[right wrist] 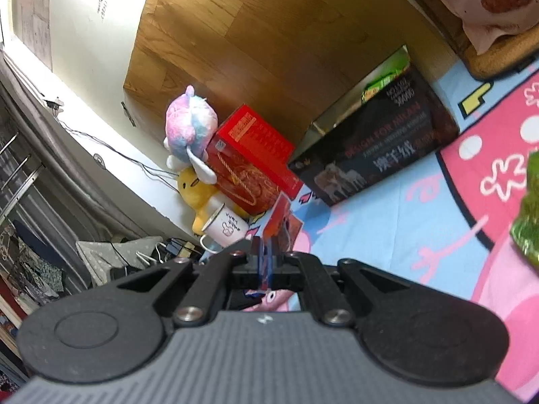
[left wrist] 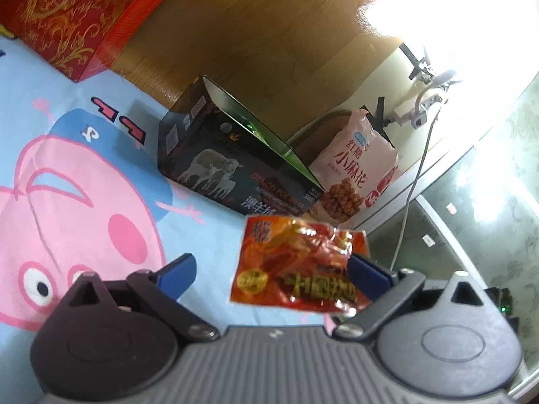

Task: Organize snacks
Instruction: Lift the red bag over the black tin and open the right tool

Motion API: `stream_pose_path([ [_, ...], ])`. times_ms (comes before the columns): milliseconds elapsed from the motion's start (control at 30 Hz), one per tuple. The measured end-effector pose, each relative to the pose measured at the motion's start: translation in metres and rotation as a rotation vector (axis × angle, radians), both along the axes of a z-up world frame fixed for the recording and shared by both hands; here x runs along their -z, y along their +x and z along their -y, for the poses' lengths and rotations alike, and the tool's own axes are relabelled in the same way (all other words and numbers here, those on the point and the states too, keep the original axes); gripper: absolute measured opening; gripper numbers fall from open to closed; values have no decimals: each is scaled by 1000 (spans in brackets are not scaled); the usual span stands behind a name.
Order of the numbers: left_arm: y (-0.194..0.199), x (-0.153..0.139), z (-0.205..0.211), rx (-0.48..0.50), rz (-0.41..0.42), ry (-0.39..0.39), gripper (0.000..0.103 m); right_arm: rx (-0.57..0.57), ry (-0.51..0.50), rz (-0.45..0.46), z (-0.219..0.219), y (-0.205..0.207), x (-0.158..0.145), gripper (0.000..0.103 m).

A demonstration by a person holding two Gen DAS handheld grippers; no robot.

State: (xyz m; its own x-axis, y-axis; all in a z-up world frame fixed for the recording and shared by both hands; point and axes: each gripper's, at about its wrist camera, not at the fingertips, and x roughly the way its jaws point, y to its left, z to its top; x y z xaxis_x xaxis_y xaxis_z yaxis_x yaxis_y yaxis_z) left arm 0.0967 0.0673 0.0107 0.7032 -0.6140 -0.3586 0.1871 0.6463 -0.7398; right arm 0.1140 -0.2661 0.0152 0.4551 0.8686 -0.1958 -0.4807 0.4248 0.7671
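In the left wrist view my left gripper [left wrist: 273, 269] is open, its blue fingers wide apart. A red-orange snack packet [left wrist: 296, 266] hangs in the air against the right finger, above the blue cartoon bedsheet [left wrist: 101, 202]. In the right wrist view my right gripper [right wrist: 267, 256] is shut on a thin red-orange snack packet [right wrist: 281, 222], seen edge-on between the pads. An open black box [left wrist: 232, 165] lies ahead on the sheet; it also shows in the right wrist view [right wrist: 374, 148]. A green snack packet [right wrist: 529, 215] sits at the right edge.
A pink bag of fried twists [left wrist: 357, 171] leans beside the black box. A red gift box [left wrist: 67, 13] stands far left; it also shows in the right wrist view [right wrist: 252, 165], next to plush toys [right wrist: 192, 134] and a white mug [right wrist: 224, 227]. A wooden headboard [left wrist: 252, 33] is behind.
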Motion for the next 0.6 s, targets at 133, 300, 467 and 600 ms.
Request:
stream_pose_path([
  [133, 7, -5, 3, 50, -10, -64, 87, -11, 19, 14, 2, 10, -7, 5],
  [300, 38, -31, 5, 60, 15, -39, 75, -18, 38, 42, 3, 32, -21, 5],
  [467, 87, -64, 10, -27, 89, 93, 76, 31, -49, 107, -10, 83, -46, 5],
  [600, 119, -62, 16, -125, 56, 200, 80, 115, -283, 200, -36, 121, -51, 31],
])
